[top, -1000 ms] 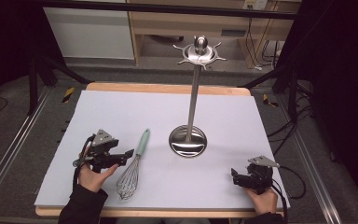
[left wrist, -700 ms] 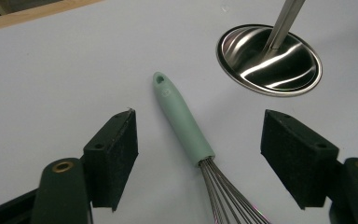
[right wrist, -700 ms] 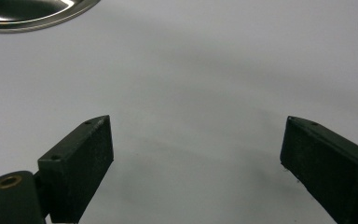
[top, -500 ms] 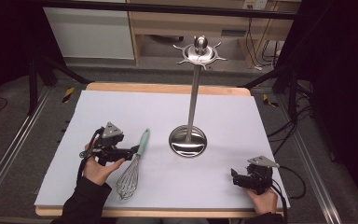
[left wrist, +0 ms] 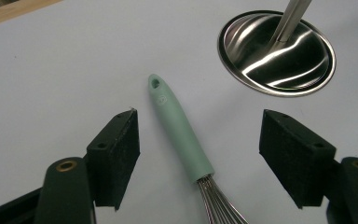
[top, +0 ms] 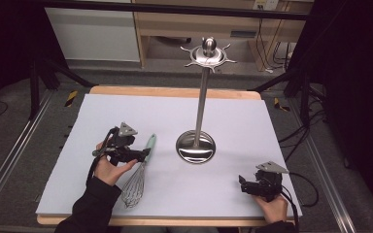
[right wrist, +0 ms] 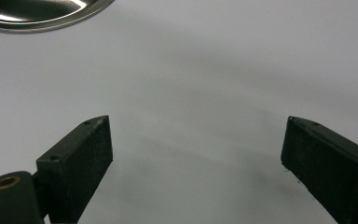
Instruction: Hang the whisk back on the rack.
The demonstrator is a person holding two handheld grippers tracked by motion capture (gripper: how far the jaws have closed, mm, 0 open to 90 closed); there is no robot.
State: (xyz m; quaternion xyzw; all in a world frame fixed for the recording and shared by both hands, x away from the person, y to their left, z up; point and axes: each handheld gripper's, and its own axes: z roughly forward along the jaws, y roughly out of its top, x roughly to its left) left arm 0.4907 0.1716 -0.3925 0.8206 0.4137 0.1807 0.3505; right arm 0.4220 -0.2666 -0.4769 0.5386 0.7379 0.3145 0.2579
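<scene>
while the left gripper [left wrist: 199, 144] gapes, the whisk handle [left wrist: 179, 128] lies between its jaws

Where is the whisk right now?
In the high view the whisk lies left of the stand's base, its green handle between the open left gripper jaws.

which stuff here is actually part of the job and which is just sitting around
In the job:
- whisk, mint handle lying between the open jaws
- left gripper, poised over that handle
- utensil stand, steel, hooks on top, probably where the whisk goes

Just there:
- right gripper, open, resting at the table's near right
- white mat
- shelves behind the table
</scene>
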